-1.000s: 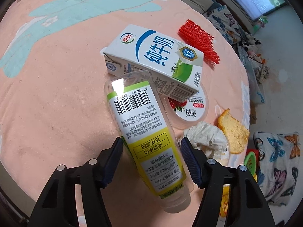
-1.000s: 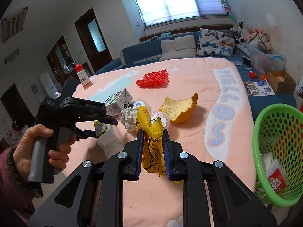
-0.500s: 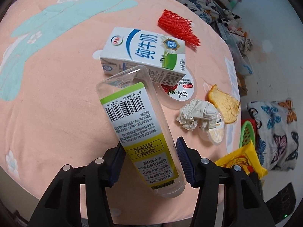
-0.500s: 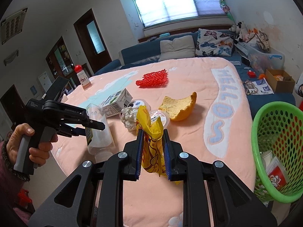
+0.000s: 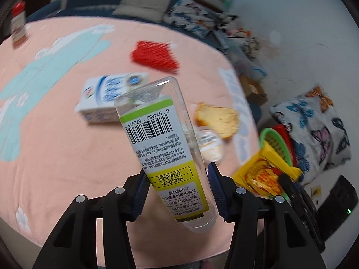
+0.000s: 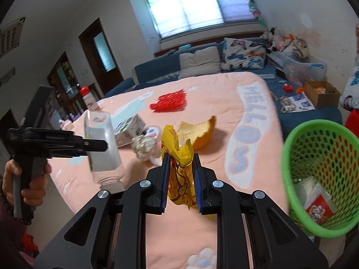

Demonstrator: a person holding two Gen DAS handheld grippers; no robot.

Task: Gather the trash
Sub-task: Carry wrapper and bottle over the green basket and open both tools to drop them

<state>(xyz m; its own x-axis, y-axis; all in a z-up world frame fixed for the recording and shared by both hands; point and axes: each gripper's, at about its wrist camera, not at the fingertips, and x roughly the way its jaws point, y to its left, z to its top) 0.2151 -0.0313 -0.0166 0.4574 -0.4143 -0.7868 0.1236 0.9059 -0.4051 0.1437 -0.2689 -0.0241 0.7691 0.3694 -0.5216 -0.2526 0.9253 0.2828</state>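
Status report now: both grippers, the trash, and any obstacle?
Left gripper shut on bottle, lifted. Right gripper shut on yellow wrapper. Green basket at right, path looks open.

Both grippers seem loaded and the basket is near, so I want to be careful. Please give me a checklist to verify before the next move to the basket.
1. Left gripper closed on the clear plastic bottle: ok.
2. Bottle lifted clear of the pink blanket: ok.
3. Right gripper closed on the yellow snack wrapper: ok.
4. Green mesh basket mouth open with room inside: ok, only a few items at the bottom.
5. Bottle grip secure: cannot tell, it sits tilted between the pads.
6. Trash remaining: not ok, the milk carton and red foam net lie on the blanket.
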